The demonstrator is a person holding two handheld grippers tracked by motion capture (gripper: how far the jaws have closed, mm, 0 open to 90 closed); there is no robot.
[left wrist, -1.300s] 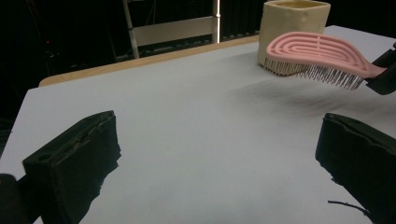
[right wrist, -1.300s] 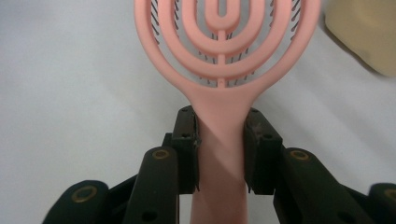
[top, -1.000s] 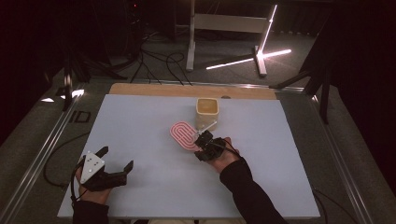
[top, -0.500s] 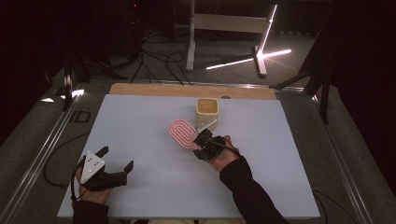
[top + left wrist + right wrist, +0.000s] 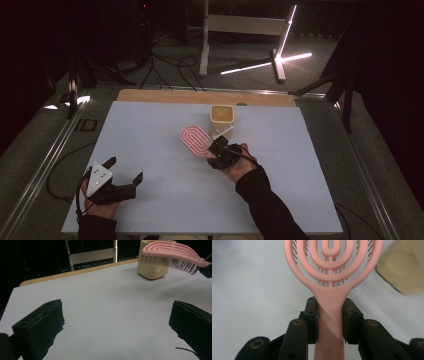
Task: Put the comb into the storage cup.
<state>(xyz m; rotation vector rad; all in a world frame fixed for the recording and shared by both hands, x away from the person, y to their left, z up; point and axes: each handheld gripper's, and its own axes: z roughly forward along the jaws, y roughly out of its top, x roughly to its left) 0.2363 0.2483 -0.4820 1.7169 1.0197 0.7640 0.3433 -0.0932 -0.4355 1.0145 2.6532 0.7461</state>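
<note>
Little has shifted over the last second: the right tool (image 5: 218, 151) has eased the brush only slightly and the left has stayed put. On the pale worktop (image 5: 150, 125), a cream cup (image 5: 222, 120) stands toward 12 o'clock. The pink vented hairbrush (image 5: 195, 140) hangs just beside it at 7 o'clock, bristles down, clear of the surface. It looks light, stiff and smooth, so the handle neck, where the right tool is clamped, suits best. At 8 o'clock the left tool (image 5: 125, 170) rests with jaws apart.
</note>
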